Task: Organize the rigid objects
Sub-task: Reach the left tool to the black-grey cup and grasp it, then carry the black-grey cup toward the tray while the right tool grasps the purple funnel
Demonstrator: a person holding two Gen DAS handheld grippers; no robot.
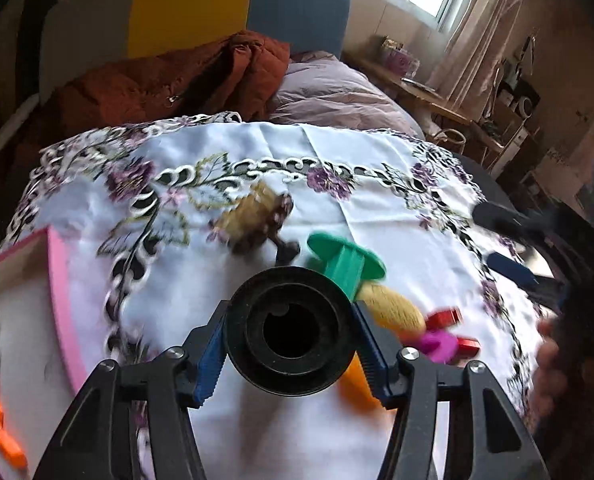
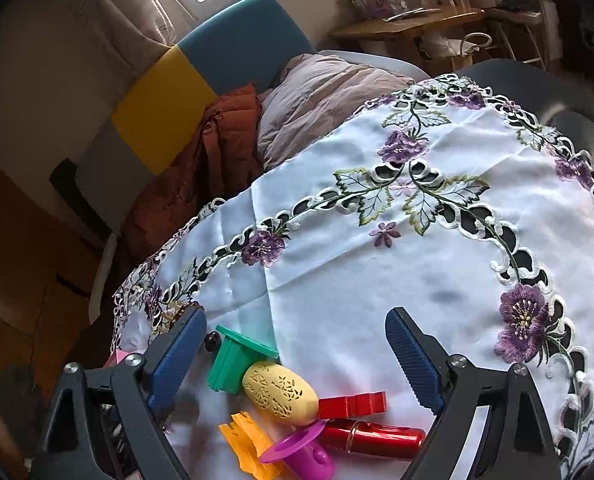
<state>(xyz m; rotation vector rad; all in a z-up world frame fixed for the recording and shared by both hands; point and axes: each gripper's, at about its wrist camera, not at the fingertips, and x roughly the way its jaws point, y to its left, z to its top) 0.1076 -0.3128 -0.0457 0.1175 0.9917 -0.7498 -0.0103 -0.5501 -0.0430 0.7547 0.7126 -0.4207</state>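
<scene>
Black ring (image 1: 289, 330) sits clamped between the blue pads of my left gripper (image 1: 290, 354), above the embroidered tablecloth (image 1: 377, 216). My right gripper (image 2: 297, 360) stands wide and empty over a green spool (image 2: 237, 362), yellow egg (image 2: 279, 394) and red tube (image 2: 373, 438).

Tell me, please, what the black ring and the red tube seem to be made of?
Black ring: probably matte plastic or rubber, with a dull, even surface and no glare. Red tube: glossy, perhaps lacquered metal or plastic, with bright highlights along it.
</scene>
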